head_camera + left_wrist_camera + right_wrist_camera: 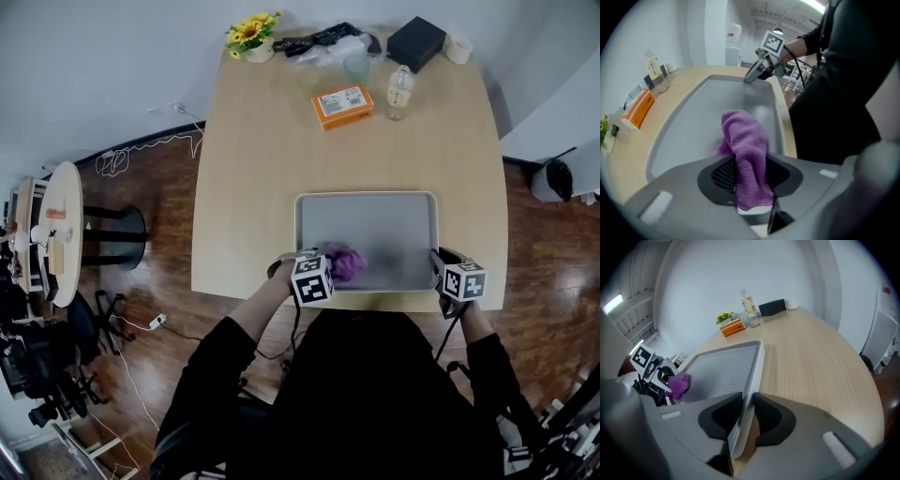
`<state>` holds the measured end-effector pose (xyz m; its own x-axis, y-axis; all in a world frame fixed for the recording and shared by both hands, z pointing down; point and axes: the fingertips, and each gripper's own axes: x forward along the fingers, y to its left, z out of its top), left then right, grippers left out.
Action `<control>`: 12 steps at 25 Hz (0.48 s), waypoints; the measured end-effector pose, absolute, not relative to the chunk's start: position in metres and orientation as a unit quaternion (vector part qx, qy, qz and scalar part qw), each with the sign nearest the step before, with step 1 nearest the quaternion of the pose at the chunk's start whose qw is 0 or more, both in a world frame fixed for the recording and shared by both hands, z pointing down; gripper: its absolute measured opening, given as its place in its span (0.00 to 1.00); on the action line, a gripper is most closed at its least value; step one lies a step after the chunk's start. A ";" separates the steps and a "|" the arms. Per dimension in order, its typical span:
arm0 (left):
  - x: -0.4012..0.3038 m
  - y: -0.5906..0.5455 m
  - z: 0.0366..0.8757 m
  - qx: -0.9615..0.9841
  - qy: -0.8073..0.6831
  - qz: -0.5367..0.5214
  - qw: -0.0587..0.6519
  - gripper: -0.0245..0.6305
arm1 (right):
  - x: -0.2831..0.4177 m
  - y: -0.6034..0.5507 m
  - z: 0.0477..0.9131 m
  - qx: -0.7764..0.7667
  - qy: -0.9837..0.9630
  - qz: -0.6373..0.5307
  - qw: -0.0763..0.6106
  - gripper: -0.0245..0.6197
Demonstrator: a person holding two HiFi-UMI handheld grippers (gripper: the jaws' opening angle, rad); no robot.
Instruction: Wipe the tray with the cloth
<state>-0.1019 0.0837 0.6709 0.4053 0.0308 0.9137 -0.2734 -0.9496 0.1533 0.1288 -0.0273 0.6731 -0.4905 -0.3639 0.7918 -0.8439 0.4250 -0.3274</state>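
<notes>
A grey tray [412, 211] lies at the near edge of the wooden table. My left gripper [328, 265] is shut on a purple cloth [348, 263], which rests on the tray floor near its front left corner. In the left gripper view the cloth [746, 154] hangs between the jaws onto the tray [693, 122]. My right gripper [439, 272] is shut on the tray's right rim at the front corner. In the right gripper view the rim [757, 366] runs up between the jaws, and the cloth [679, 383] shows at the far left.
At the table's far end stand an orange box [342, 105], a clear bottle [399, 91], a glass [356, 66], a black box [416, 42], a flower pot [253, 36] and a white roll [458, 48]. A round side table [61, 230] stands on the floor at left.
</notes>
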 end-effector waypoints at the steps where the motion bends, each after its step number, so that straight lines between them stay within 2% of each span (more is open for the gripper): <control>1: -0.103 0.099 0.671 0.829 -0.072 0.534 0.149 0.23 | 0.129 -0.027 0.673 0.389 -0.779 0.371 0.322 0.17; 6: -0.102 0.118 0.666 0.841 -0.081 0.501 0.186 0.22 | 0.130 -0.026 0.673 0.395 -0.777 0.369 0.323 0.17; 12: -0.122 0.069 0.672 0.833 -0.053 0.539 0.117 0.22 | 0.127 -0.028 0.669 0.393 -0.778 0.372 0.320 0.17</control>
